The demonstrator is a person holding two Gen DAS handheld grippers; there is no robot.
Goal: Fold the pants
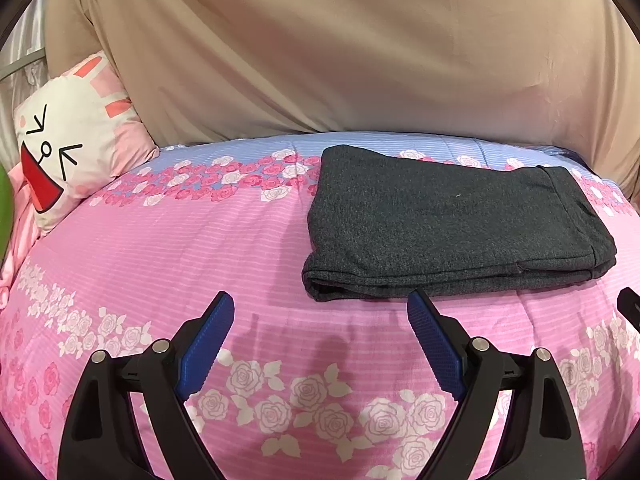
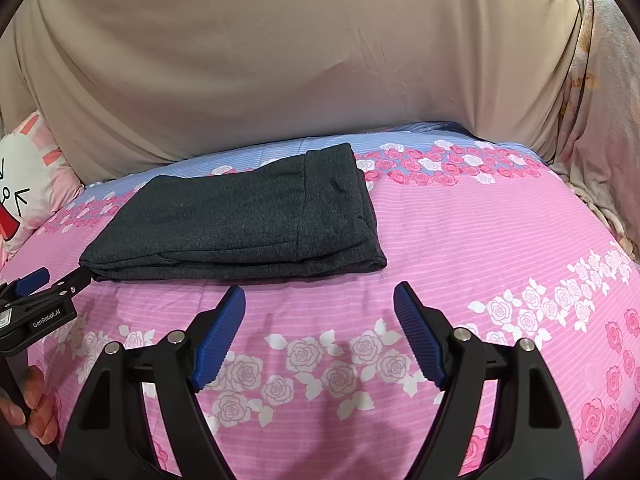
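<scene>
- Dark grey knit pants (image 1: 452, 220) lie folded into a flat, layered rectangle on the pink quilted bedspread with rose bands (image 1: 248, 248), toward its far side, where the fabric turns pale blue.
- In the right wrist view the same pants (image 2: 240, 220) sit left of centre, with the waistband end to the right and the stacked fold edges facing near.
- The left gripper (image 1: 320, 308) hovers above the bedspread just near the pants' near-left corner, its blue ribbed pads (image 1: 206, 344) spread wide apart and holding nothing.
- The right gripper (image 2: 320, 300) hovers near the pants' near edge, its pads likewise spread wide and empty, apart from the cloth.
- A white cartoon-face pillow with pink trim (image 1: 72, 152) rests at the far left.
- A beige draped sheet (image 1: 340, 48) hangs behind the bed.
</scene>
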